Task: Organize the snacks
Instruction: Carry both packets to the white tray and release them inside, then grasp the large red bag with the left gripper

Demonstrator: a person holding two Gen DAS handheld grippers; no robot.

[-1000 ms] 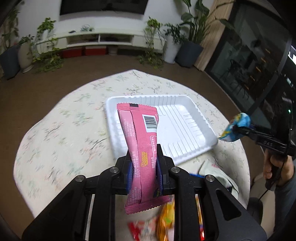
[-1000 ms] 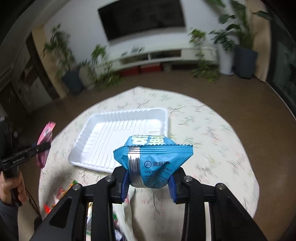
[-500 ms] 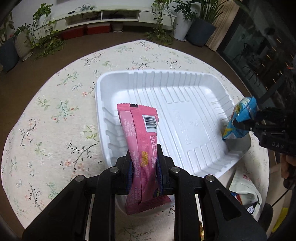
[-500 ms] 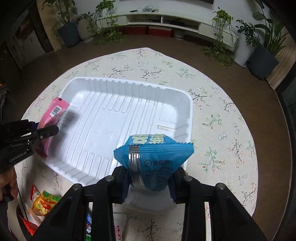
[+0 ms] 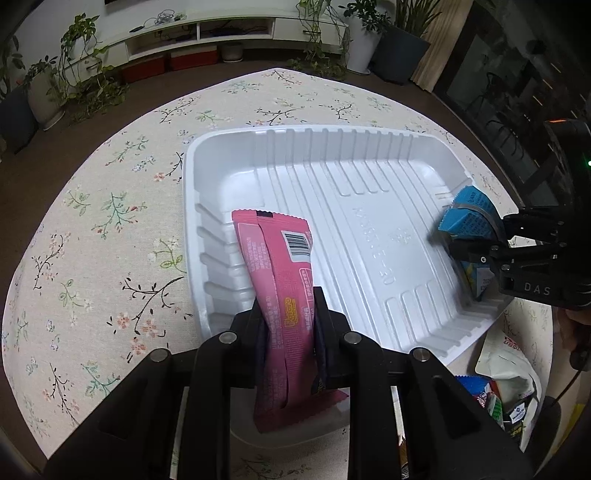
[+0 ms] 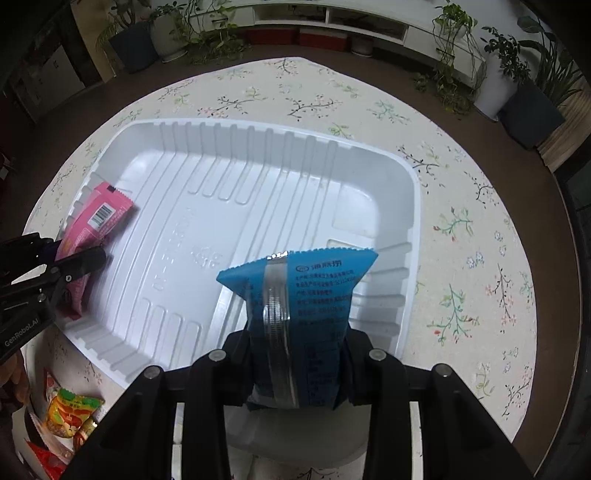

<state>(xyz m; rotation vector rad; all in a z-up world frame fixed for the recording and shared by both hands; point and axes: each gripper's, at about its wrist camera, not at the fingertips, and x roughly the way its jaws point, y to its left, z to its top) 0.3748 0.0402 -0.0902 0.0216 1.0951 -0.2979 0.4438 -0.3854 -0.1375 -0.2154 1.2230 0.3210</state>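
Pink snack bar (image 5: 280, 280): clamped at its middle in my left claw (image 5: 290, 321), barcode end forward, over the left end of the white tray (image 5: 332, 155); in the right wrist view its far end seems to touch the tray floor, though I cannot be sure.
Blue snack packet (image 6: 299, 317): pinched across its waist by my right claw (image 6: 297, 356), silver seam facing the camera, hanging over the tray's right end, near the side wall.
Left claw: fingers closed tight on the pink wrapper, pointing steeply down.
Right claw: fingers pressed on the blue packet's sides, also pointing steeply down.
White tray: ribbed plastic, lying flat in the middle of the table (image 5: 110, 206); apart from the two held snacks I see nothing in it.
Table: round, covered with a pale floral cloth.
Loose snacks (image 6: 70, 410): a small heap of bright wrappers at the table's near edge, outside the tray.
Beyond: brown floor, potted plants (image 5: 85, 70), a low white shelf unit (image 5: 207, 29) along the far wall.
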